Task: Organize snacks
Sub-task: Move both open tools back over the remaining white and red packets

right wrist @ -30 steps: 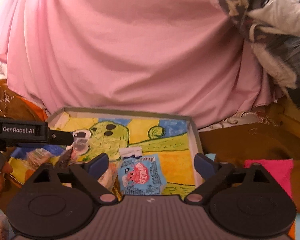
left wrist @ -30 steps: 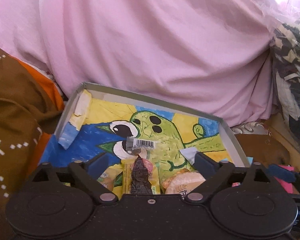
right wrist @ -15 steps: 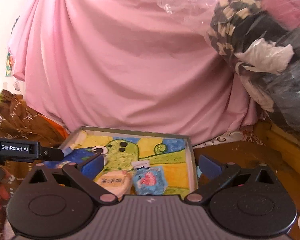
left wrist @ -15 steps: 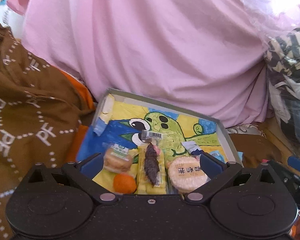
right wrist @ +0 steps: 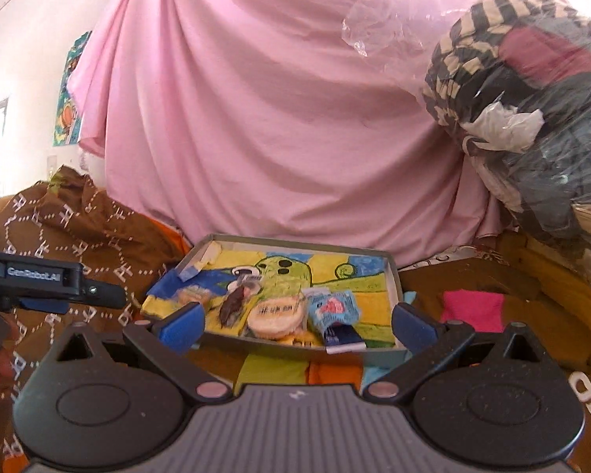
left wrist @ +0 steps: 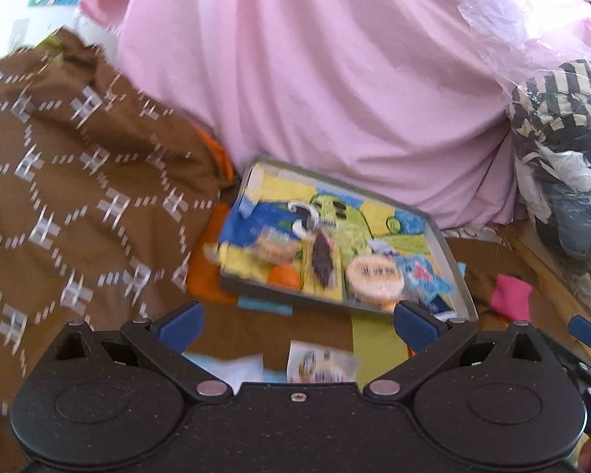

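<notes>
Snack tray (right wrist: 394, 276) on the brown cloth, both claws spread and empty.
Left claw (left wrist: 295, 321), right claw (right wrist: 297, 321) — wrapped snacks (right wrist: 274, 315) look light, crinkly, probably slippery; pinch a packet's edge.

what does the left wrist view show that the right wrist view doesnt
Only the left wrist view shows a loose white snack packet lying on the brown surface outside the tray, just ahead of the open left gripper.

Only the right wrist view shows the open right gripper and the dark blue packet at the tray's near edge.

Both show the painted tray, the round cracker, the light blue packet and the pink sheet.
</notes>
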Action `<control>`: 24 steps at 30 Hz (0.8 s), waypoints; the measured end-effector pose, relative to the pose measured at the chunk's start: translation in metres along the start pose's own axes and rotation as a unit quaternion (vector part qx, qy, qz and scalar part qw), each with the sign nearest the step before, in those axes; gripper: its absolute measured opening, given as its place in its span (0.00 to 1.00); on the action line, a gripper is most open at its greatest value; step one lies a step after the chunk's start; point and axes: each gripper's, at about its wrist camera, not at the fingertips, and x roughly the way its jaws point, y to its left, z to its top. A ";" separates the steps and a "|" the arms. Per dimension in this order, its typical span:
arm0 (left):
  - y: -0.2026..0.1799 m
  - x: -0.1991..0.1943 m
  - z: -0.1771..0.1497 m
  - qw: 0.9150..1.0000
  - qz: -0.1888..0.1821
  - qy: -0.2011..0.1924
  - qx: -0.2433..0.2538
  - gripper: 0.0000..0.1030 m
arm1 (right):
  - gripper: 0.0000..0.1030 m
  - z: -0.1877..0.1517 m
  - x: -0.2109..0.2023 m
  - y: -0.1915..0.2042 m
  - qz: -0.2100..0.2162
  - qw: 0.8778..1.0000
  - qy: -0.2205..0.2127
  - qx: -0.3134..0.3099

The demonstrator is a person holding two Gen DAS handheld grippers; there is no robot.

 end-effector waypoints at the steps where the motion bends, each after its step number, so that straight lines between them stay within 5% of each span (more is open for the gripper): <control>1: 0.002 -0.006 -0.007 1.000 -0.004 0.003 -0.006 0.99 | 1.00 -0.004 -0.006 0.001 -0.003 1.000 -0.003 -0.003; 15: -0.015 -0.072 -0.094 0.999 0.019 0.031 0.003 0.99 | 1.00 -0.052 -0.065 -0.004 -0.050 0.999 0.015 -0.005; 24: -0.035 -0.087 -0.113 0.998 0.021 0.038 0.045 0.99 | 1.00 -0.071 -0.076 -0.017 -0.040 0.993 0.095 0.049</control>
